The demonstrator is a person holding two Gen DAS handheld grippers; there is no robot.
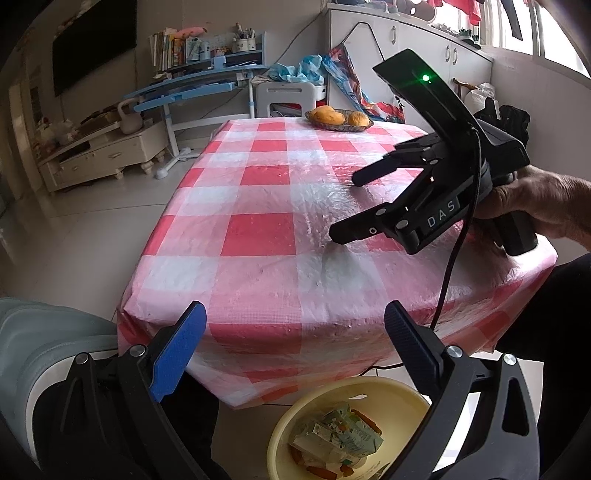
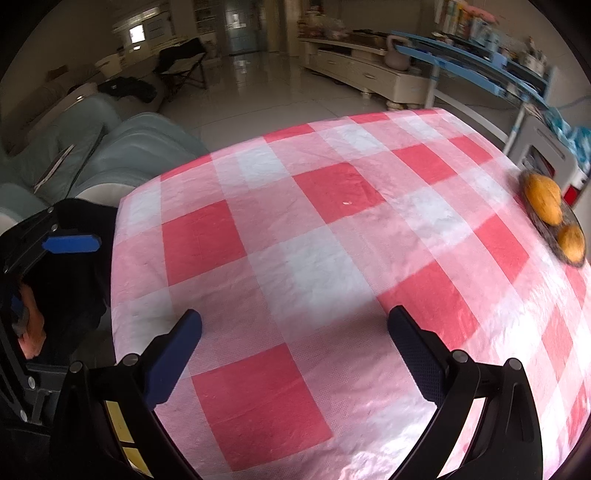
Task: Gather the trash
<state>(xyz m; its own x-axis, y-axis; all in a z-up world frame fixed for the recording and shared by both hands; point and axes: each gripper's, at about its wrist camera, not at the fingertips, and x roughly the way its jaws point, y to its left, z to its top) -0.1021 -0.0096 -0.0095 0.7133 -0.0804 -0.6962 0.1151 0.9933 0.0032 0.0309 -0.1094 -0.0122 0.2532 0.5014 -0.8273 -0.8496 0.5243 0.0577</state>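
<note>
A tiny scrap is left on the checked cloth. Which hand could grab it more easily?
Probably right: the right gripper is open over the cloth, facing the scrap. The left gripper is past its edge, above the yellow basin.

L hand-held gripper (image 1: 295, 347): wide apart, empty | R hand-held gripper (image 1: 345, 208): same

Daylight from a window (image 1: 554, 33) puts glare on the checked tablecloth (image 1: 280, 206). Fisheye bends and darkens edges. Fruit (image 2: 543, 199) beside the tablecloth's edge looks blurred.
</note>
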